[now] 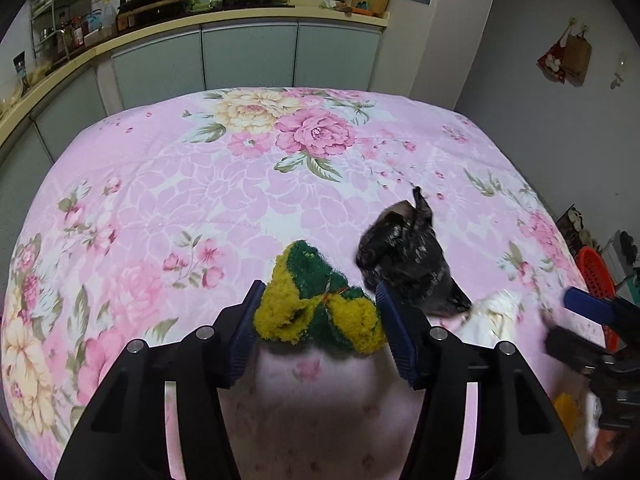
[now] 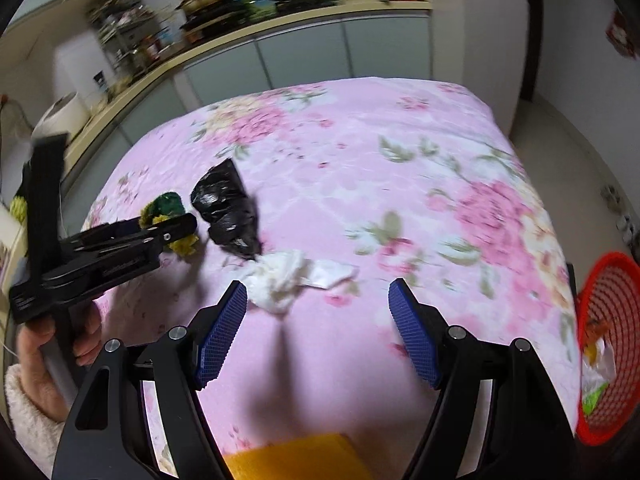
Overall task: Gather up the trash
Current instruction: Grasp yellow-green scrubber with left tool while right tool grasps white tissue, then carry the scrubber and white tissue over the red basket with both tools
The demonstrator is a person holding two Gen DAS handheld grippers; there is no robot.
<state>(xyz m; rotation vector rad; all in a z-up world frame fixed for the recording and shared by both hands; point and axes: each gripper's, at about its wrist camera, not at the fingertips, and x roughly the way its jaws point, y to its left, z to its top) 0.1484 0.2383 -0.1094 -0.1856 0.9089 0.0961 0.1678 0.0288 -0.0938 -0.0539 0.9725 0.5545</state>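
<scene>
A crumpled yellow-and-green scrubber (image 1: 316, 312) lies on the pink floral cloth (image 1: 240, 200). My left gripper (image 1: 318, 292) is shut on it, a blue pad against each side. Right beside it sits a crumpled black plastic bag (image 1: 408, 256), and past that a white tissue (image 1: 500, 312). In the right wrist view my right gripper (image 2: 318, 284) stands open over the cloth with nothing between its pads. The white tissue (image 2: 288, 276) lies just ahead of its left finger. The black bag (image 2: 228, 212) and the scrubber (image 2: 168, 204) sit further left, by the left gripper (image 2: 168, 232).
A red mesh basket (image 2: 608, 344) with some scraps in it stands off the table's right edge. A yellow flat thing (image 2: 292, 456) shows at the near edge. A hand in a fluffy white sleeve (image 2: 52, 340) holds the left gripper. A kitchen counter (image 1: 240, 20) runs behind the table.
</scene>
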